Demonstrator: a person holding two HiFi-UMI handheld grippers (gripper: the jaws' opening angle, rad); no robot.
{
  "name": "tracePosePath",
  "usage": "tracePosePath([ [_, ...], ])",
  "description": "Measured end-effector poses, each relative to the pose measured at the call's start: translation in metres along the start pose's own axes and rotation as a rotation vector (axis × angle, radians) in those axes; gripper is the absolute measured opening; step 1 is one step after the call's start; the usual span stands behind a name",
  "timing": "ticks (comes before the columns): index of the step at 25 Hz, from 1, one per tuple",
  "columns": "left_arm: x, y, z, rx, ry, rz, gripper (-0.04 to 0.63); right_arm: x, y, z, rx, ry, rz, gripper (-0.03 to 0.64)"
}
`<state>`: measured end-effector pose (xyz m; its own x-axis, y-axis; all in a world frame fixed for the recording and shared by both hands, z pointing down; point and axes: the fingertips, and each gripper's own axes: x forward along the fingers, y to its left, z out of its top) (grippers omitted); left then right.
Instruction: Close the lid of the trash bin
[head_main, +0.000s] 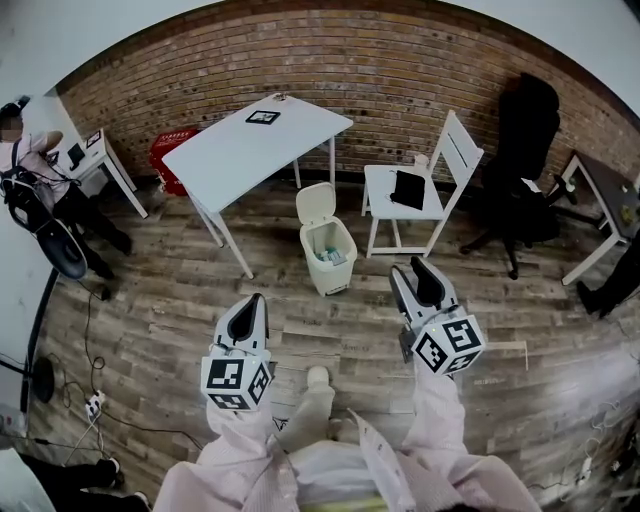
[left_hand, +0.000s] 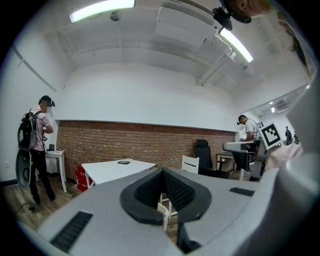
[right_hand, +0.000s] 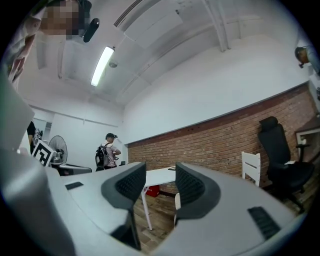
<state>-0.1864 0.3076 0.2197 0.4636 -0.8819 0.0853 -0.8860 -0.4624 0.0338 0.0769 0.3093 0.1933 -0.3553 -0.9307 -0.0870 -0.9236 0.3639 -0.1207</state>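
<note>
Lid (head_main: 316, 203) stands raised at the far edge of the trash bin (head_main: 338, 281), so the wide, empty right gripper (head_main: 408, 268) should likely tip it forward; the left gripper (head_main: 258, 300) is pinched together.

You wear pale pink sleeves (head_main: 440, 410) and a light top of the same tone. Your left tool (head_main: 257, 300) and right tool (head_main: 416, 266) look alike: smooth light grey shells that taper to rounded black tips. Black ribbed pads (right_hand: 126, 184) line the inner faces of the jaws. Short dark slotted strips (right_hand: 263, 222) are set into the grey shells. At the rear of each tool sits a white cube (head_main: 237, 381) printed with black square markers.
</note>
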Motion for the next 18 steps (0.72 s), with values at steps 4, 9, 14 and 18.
tracePosePath([
  [4, 0.025, 0.011, -0.005, -0.013, 0.010, -0.002, -0.008, 0.023, -0.012, -0.008, 0.009, 0.007, -0.007, 0.194],
  [9, 0.074, 0.025, -0.010, -0.029, 0.020, -0.015, -0.008, 0.060, -0.037, -0.018, 0.012, 0.021, -0.018, 0.217],
  [14, 0.128, 0.045, -0.013, -0.047, 0.041, -0.025, -0.008, 0.110, -0.060, -0.024, 0.009, 0.041, -0.018, 0.222],
  [18, 0.169, 0.064, -0.015, -0.059, 0.060, -0.030, -0.008, 0.154, -0.074, -0.034, 0.015, 0.071, 0.003, 0.222],
])
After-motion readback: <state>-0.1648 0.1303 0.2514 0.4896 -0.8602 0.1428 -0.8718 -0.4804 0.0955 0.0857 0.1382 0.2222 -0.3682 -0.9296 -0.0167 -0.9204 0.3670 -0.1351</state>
